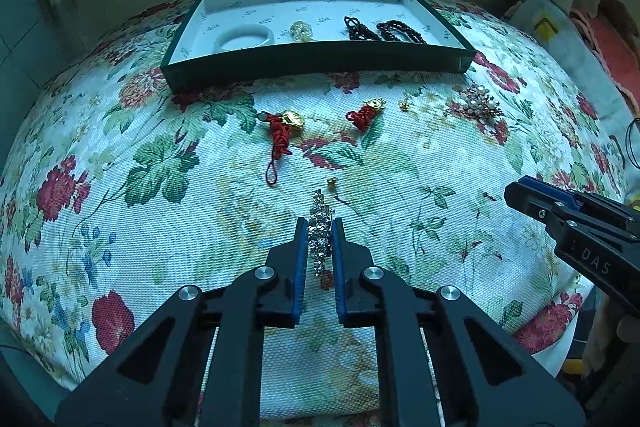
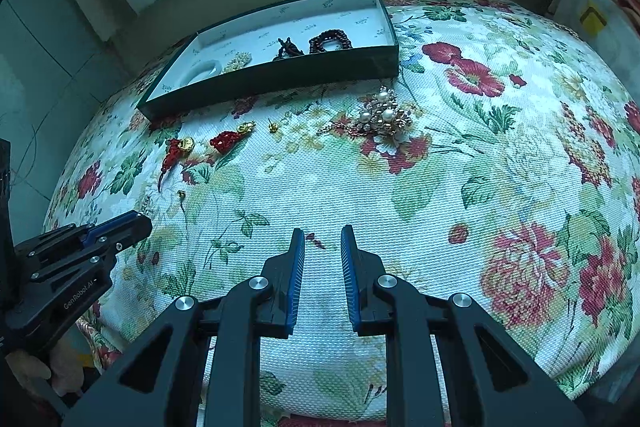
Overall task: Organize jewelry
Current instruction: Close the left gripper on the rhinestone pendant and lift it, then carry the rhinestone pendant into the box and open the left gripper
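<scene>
Left gripper [image 1: 320, 227] pinches a rhinestone piece [image 1: 320, 233] lying near on the floral cloth [image 1: 160, 219]. Right gripper [image 2: 322, 239], slightly parted, holds nothing. Farther off, red charms [image 1: 280, 125] lie before the green tray [image 1: 312, 61].

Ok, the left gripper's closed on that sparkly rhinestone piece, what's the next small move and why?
Probably lift it straight up off the floral cloth. The left gripper is shut on the rhinestone piece, which seems to lie on the cloth, while the green box ahead has bare floor left of the white bangle.

Dim teal cast, fisheye-warped edges
</scene>
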`<act>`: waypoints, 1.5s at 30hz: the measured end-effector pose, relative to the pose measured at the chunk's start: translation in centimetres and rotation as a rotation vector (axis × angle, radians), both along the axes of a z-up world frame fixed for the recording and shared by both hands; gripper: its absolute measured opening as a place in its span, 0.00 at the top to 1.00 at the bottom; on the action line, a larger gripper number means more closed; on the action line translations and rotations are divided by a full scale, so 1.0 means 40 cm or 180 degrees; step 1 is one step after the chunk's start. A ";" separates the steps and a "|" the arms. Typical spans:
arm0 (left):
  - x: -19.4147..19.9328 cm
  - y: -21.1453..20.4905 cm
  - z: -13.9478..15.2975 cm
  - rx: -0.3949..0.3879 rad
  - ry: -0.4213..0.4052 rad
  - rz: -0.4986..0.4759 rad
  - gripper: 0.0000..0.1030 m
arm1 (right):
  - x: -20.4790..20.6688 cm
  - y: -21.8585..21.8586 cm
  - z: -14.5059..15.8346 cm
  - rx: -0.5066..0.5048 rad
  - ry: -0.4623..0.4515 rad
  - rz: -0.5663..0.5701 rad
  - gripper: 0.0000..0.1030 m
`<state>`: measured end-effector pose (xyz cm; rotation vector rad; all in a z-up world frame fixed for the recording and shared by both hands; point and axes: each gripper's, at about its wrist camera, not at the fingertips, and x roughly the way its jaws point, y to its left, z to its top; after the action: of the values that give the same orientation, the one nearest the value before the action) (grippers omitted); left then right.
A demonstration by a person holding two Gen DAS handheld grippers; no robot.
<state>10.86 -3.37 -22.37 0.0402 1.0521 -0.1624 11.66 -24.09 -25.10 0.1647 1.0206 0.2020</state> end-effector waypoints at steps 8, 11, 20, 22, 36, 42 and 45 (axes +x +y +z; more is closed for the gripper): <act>0.014 0.079 -0.007 -0.0017 0.0020 0.0187 0.89 | 0.020 0.087 -0.007 0.0002 0.0025 0.0227 0.81; 0.020 0.107 -0.013 -0.0014 0.0038 0.0252 0.89 | 0.034 0.134 -0.008 -0.0019 0.0039 0.0365 0.81; 0.049 0.190 -0.031 0.0016 0.0119 0.0470 0.89 | 0.084 0.250 -0.006 -0.0050 0.0063 0.0673 0.81; 0.052 0.209 -0.035 0.0018 0.0141 0.0509 0.89 | 0.092 0.271 -0.010 -0.0063 0.0078 0.0728 0.81; 0.057 0.263 -0.046 0.0025 0.0164 0.0617 0.89 | 0.118 0.340 -0.029 -0.0242 0.0094 0.0886 0.81; 0.057 0.263 -0.045 0.0026 0.0163 0.0617 0.89 | 0.113 0.347 -0.031 -0.0345 0.0047 0.0935 0.83; 0.057 0.264 -0.045 0.0025 0.0164 0.0616 0.89 | 0.115 0.344 -0.033 -0.0326 0.0051 0.0913 0.86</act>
<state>13.13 7.17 -24.18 -0.0589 1.1016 0.0162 16.24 -10.34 -26.44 -0.0744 1.0659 0.4086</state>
